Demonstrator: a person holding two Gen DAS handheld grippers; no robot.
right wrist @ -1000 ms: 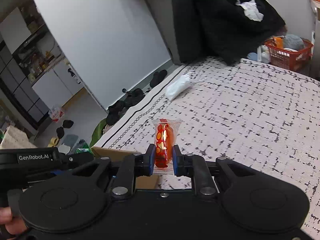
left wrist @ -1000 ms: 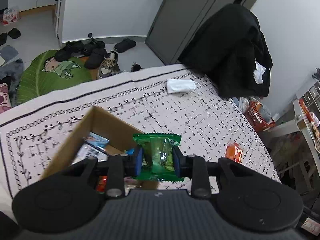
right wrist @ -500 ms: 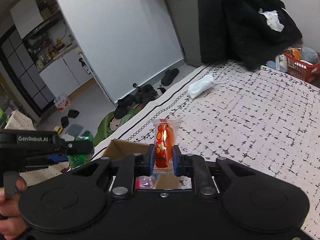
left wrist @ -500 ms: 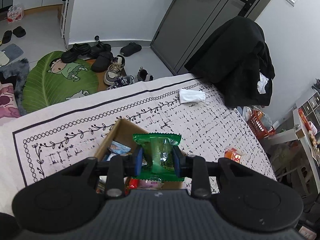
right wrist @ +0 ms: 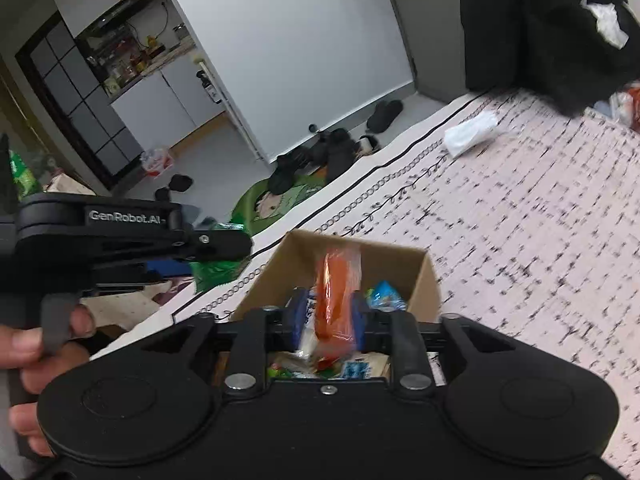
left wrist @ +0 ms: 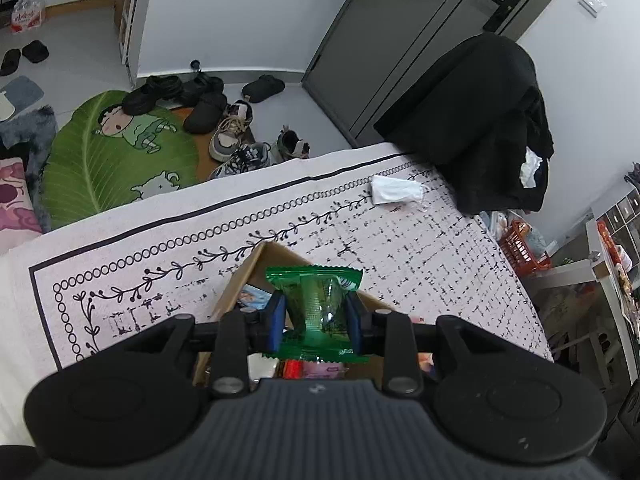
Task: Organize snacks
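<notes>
White "GenRobot.AI" lettering [right wrist: 127, 216]; left fingers [left wrist: 276, 322] pinching green packet [left wrist: 316, 308], right fingers [right wrist: 298, 314] opening.

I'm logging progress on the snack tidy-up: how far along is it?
Done: several packets already lie in the cardboard box. In hand: the right gripper is opening over the box with the orange snack between its fingers; the left gripper grips a green packet. Left: dropping both in.

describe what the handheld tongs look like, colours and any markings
Both tongs are matte black plastic with blue pads, silver pivot screws and round discs on a wide body. The left one's side reads "GenRobot.AI" in white.
</notes>
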